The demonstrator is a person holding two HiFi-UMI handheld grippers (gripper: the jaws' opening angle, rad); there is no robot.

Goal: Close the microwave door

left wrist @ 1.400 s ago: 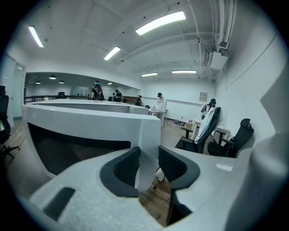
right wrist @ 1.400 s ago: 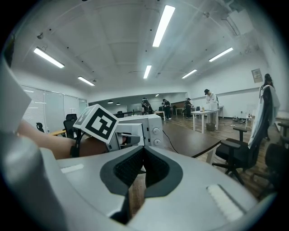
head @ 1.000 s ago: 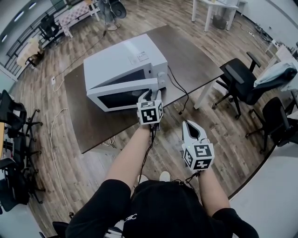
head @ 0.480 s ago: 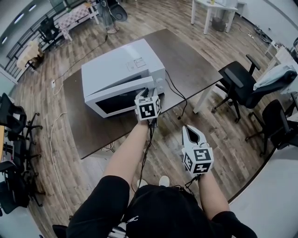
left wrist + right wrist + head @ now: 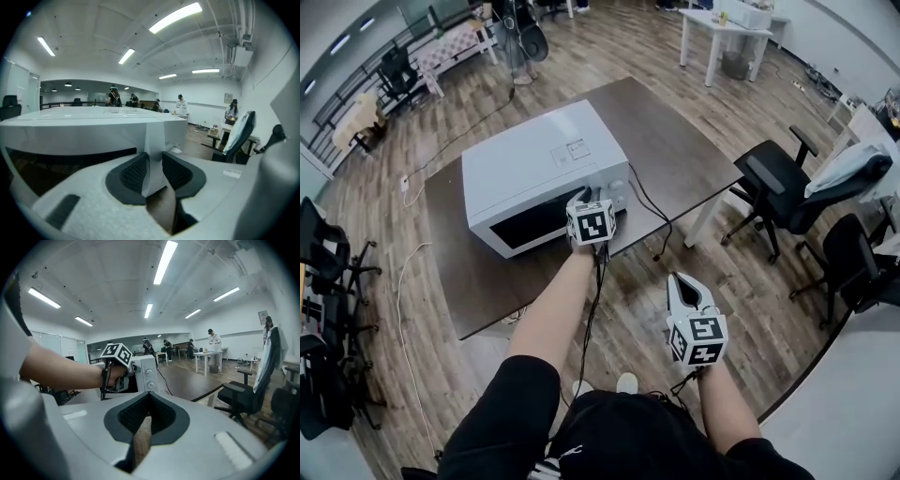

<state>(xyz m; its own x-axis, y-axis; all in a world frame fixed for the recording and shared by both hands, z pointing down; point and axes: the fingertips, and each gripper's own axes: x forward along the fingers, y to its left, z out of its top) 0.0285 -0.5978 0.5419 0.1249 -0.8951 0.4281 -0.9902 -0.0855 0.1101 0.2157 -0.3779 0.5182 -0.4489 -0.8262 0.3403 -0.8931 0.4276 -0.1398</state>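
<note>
A white microwave [image 5: 534,159] stands on the dark brown table [image 5: 675,131]. Its door [image 5: 530,223] with a dark window lies almost flush against the front. My left gripper [image 5: 584,201] is at the door's right end, beside the control knobs. In the left gripper view the door's white free edge [image 5: 153,150] stands between the dark pads [image 5: 133,173]. The jaws have just been closing on it and the pads press it. My right gripper [image 5: 680,281] hangs over the floor, well short of the table, shut on nothing [image 5: 149,401].
A black cable [image 5: 652,211] runs from the microwave over the table's front edge. Black office chairs [image 5: 778,183] stand to the right and more chairs [image 5: 323,244] at the far left. A white table [image 5: 722,33] stands at the back.
The door has swung from well ajar to nearly flush with the microwave's front, and my left gripper went forward with it. The right gripper has hardly moved.
</note>
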